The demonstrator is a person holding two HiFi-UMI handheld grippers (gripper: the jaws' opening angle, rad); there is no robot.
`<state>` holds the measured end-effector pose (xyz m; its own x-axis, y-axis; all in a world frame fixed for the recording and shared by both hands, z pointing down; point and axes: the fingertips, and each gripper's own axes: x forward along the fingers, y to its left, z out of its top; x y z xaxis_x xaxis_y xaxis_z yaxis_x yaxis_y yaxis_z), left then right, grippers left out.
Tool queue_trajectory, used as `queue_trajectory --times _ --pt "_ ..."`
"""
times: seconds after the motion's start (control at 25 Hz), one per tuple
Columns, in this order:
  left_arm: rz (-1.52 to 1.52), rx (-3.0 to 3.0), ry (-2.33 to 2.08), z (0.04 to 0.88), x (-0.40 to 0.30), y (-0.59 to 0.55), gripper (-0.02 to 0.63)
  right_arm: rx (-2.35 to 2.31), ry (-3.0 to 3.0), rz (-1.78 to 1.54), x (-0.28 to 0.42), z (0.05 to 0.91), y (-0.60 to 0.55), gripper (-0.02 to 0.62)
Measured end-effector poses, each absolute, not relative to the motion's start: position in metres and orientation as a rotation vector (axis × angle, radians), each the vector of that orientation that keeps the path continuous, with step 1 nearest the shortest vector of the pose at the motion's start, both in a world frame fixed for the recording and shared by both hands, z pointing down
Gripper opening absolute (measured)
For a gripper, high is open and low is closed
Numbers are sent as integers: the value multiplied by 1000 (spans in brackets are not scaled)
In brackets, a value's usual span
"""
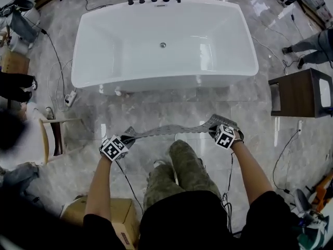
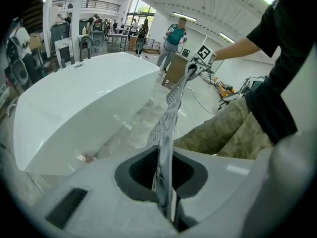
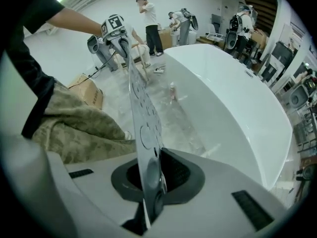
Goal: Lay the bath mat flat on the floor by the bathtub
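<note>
A grey perforated bath mat [image 1: 171, 130] hangs stretched edge-on between my two grippers, above the marble floor in front of the white bathtub [image 1: 164, 43]. My left gripper [image 1: 125, 139] is shut on the mat's left end; in the left gripper view the mat [image 2: 171, 108] runs from the jaws away to the other gripper. My right gripper [image 1: 214, 127] is shut on the right end, and the mat [image 3: 141, 118] rises from its jaws in the right gripper view. The tub [image 2: 74, 113] lies to the left there, and the tub [image 3: 233, 103] to the right here.
A dark wooden side table [image 1: 302, 92] stands right of the tub. A chair [image 1: 52, 134] and a cardboard box [image 1: 112, 215] are at the left and near left. Cables trail over the floor [image 1: 171, 105]. Several people stand in the background. My legs are below the mat.
</note>
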<state>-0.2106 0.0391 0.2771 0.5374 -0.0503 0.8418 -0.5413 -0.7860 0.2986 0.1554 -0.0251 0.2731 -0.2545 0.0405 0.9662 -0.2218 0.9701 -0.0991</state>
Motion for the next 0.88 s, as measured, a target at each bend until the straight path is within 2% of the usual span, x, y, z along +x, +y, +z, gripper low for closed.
queue_trajectory --times 0.28,0.88 --pt "1159 2243 -516 355 -211 34 29 292 -1816 319 156 345 -24 25" --pt "1164 2170 -429 558 -213 36 29 326 -1828 344 155 547 -29 26"
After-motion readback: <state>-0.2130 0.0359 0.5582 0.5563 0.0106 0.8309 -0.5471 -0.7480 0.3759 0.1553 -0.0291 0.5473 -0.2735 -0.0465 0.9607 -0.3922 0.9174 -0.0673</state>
